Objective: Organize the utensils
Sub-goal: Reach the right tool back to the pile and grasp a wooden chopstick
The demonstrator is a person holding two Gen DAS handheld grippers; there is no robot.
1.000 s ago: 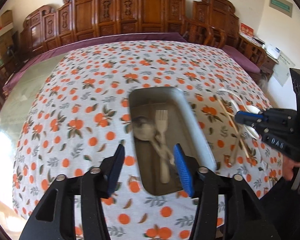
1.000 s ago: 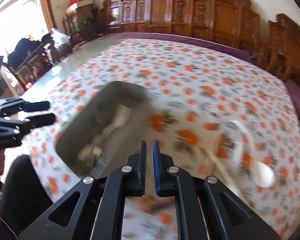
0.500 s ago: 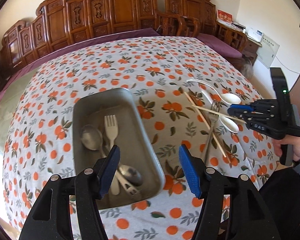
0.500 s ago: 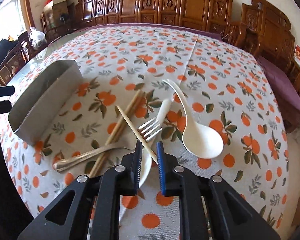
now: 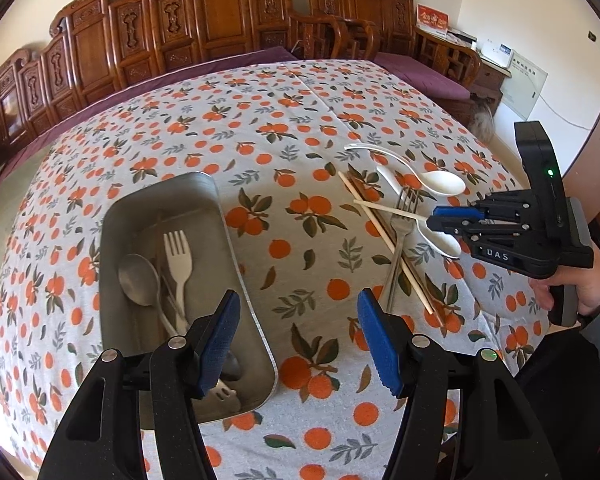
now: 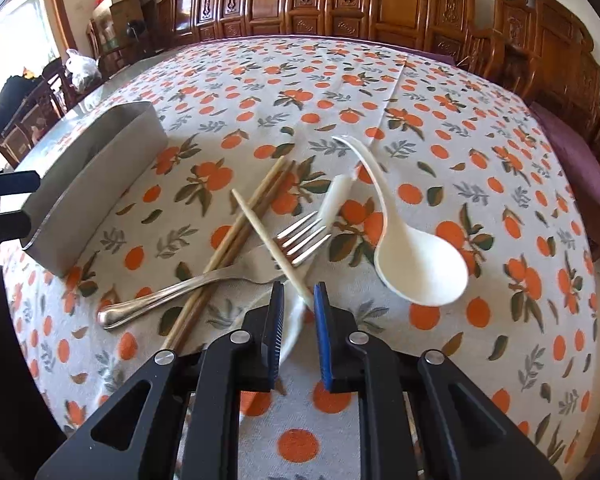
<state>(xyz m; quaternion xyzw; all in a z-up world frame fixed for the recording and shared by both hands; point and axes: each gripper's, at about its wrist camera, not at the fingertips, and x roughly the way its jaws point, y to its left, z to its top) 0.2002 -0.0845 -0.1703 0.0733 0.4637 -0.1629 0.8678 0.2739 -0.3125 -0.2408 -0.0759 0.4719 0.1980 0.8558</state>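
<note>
A metal tray (image 5: 216, 216) holds a white plastic fork (image 5: 179, 258), a metal spoon (image 5: 138, 280) and other utensils. To its right on the cloth lie two white spoons (image 6: 416, 260), a metal fork (image 6: 220, 276), a pair of brown chopsticks (image 6: 252, 216) and a pale chopstick (image 6: 268, 236). My left gripper (image 5: 296, 330) is open and empty, over the tray's right edge. My right gripper (image 6: 298, 300) is slightly open, its jaws either side of the pale chopstick's near end, above the second white spoon (image 5: 440, 240). The right gripper also shows in the left wrist view (image 5: 440, 218).
The table carries an orange-patterned cloth (image 5: 300, 120). Carved wooden chairs (image 5: 220, 12) line the far side. The tray's outer wall (image 6: 96, 176) stands left of the utensil pile. Boxes and bags (image 6: 112, 12) sit at the far left.
My right gripper swung from above the tray to the utensil pile, and its jaws have opened a little around the pale chopstick. The left gripper drew back and shifted right.
</note>
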